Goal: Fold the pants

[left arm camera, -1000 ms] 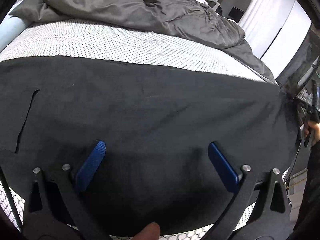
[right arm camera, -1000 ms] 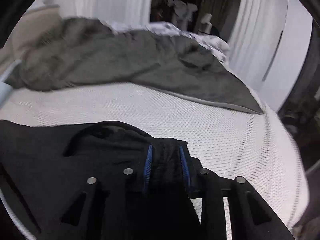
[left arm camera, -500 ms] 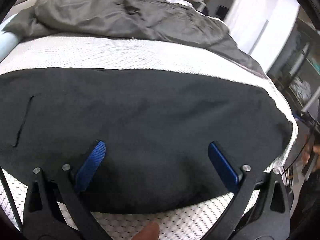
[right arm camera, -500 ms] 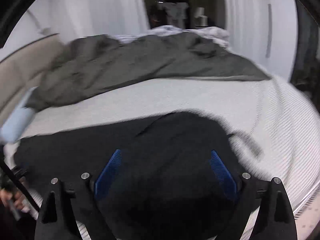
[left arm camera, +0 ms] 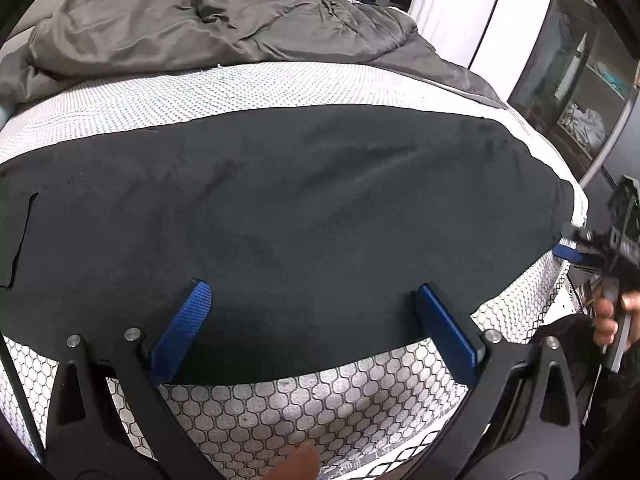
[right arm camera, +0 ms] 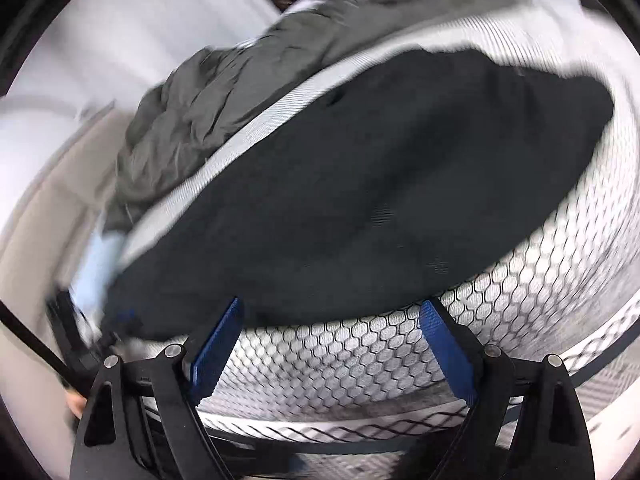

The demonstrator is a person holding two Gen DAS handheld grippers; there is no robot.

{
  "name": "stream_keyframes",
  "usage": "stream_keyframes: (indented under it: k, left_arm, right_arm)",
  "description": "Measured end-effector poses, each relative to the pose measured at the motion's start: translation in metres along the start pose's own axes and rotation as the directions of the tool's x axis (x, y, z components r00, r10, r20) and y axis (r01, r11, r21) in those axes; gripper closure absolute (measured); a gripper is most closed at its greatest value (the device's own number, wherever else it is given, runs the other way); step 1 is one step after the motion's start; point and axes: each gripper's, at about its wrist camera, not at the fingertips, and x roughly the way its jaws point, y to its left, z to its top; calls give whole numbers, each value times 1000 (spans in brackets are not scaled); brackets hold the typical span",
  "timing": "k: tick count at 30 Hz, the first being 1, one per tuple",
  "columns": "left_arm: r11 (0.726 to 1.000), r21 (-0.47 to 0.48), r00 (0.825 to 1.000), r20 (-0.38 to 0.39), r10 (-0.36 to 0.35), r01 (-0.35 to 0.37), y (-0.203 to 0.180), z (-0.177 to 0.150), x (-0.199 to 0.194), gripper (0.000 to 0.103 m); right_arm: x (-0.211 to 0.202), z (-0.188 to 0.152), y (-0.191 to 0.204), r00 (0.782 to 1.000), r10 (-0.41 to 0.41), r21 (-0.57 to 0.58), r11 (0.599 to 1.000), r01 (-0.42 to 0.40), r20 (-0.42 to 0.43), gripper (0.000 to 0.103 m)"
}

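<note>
Bedroom mattress (left arm camera: 280,92) now bears the black pants (left arm camera: 300,208) flat: the right gripper (right arm camera: 332,344), clamped on cloth a second ago, gapes empty; the left gripper (left arm camera: 312,328) hovers open too, ready for another fold.

White honeycomb-patterned mattress (left arm camera: 280,412), rumpled grey duvet (left arm camera: 208,20) behind (white wardrobe doors (left arm camera: 452,4) beyond)

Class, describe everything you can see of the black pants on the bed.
The black pants are of dark, matte, soft-looking cloth, spread flat across the white honeycomb-patterned mattress in one broad, smooth shape. A slit like a pocket opening shows at their left end. Their near edge runs close to the mattress edge. The grey duvet lies apart behind them. Neither open gripper grips them.
</note>
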Motion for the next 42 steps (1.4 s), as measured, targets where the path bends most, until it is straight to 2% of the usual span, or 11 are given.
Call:
stream_keyframes:
  k: [2,7,14,19,23,25,28,31,33,36,42]
  left_arm:
    - [1000,2,1000,-5,5,-5,1,0,2,1]
    - [1000,11,1000,-9,4,-4,3,2,3,1]
    - [999,19,1000,0,-30,30,1,2,-2,1]
    - [999,43,1000,-16,-9,10,-2,-2,0,1]
    - [996,33,996,1,-87,87,-11,5,-1,1]
    - [994,-1,994,-6,-109,109,-20,14,10,1]
    - [994,-35,994,-38,-100,99,-34,26,33,1]
    - [999,-6,998,-58,-34,33,-41,25,45,1]
    - [1000,15,998,-60,-11,12,-45,21,45,1]
    - [998,68,998,-67,7,-3,-47,13,44,1]
    - [997,71,998,-53,-27,31,-38,4,34,1]
  right_arm:
    - [2,9,-2,999,7,19,1000,-8,45,24]
    - [-19,42,9,986,-7,20,1000,3,167,100]
    - [-53,53,7,913,143,47,984,-174,383,100]
    - [-13,54,-4,978,-47,171,985,12,203,96]
    - [-12,39,13,984,-51,73,997,39,169,53]
    - [-9,32,18,987,-5,46,999,-2,158,50]
    - [10,33,16,990,43,82,995,-54,131,51]
    - [23,34,-1,981,110,190,972,-140,160,79]
    - [16,34,-11,980,50,205,975,-89,192,97]
    - [0,30,-31,974,-79,265,964,21,211,98]
    - [-27,51,-58,966,-104,292,956,31,237,49]
